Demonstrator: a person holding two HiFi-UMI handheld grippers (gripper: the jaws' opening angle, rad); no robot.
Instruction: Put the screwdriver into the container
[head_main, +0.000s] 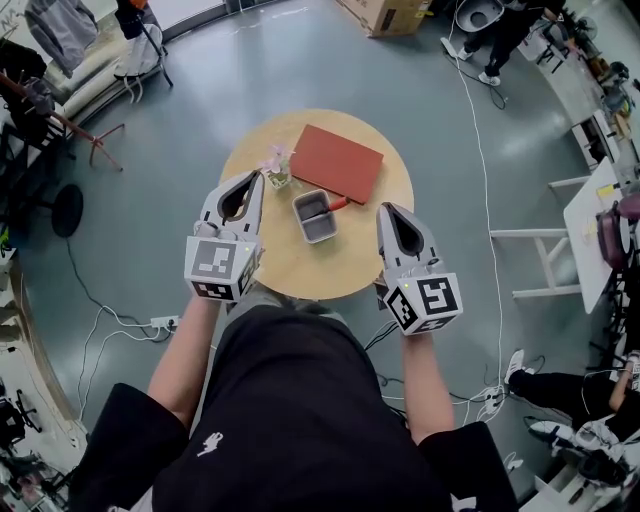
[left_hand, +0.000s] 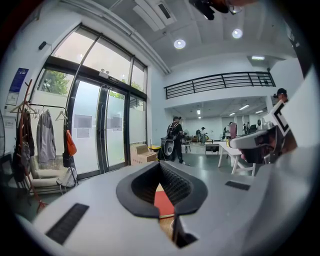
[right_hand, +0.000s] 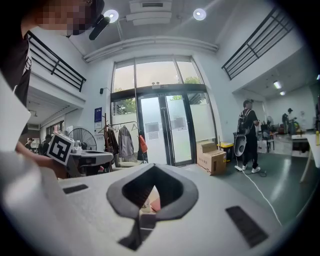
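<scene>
A small grey container (head_main: 316, 215) stands in the middle of the round wooden table (head_main: 285, 265). The screwdriver's red handle (head_main: 337, 204) pokes out over the container's right rim; its shaft lies inside. My left gripper (head_main: 252, 177) hovers over the table's left edge, shut and empty, left of the container. My right gripper (head_main: 390, 208) is at the table's right edge, its jaws also together with nothing in them. In the left gripper view the closed jaws (left_hand: 161, 163) frame a slice of the red mat (left_hand: 164, 202). The right gripper view shows its closed jaws (right_hand: 152, 168).
A red mat (head_main: 337, 162) lies behind the container, and a small potted flower (head_main: 277, 168) stands at the back left. Cables (head_main: 478, 150) run over the floor. White desks (head_main: 595, 215) stand to the right, a cardboard box (head_main: 385, 14) beyond, and a person (right_hand: 248, 135) farther off.
</scene>
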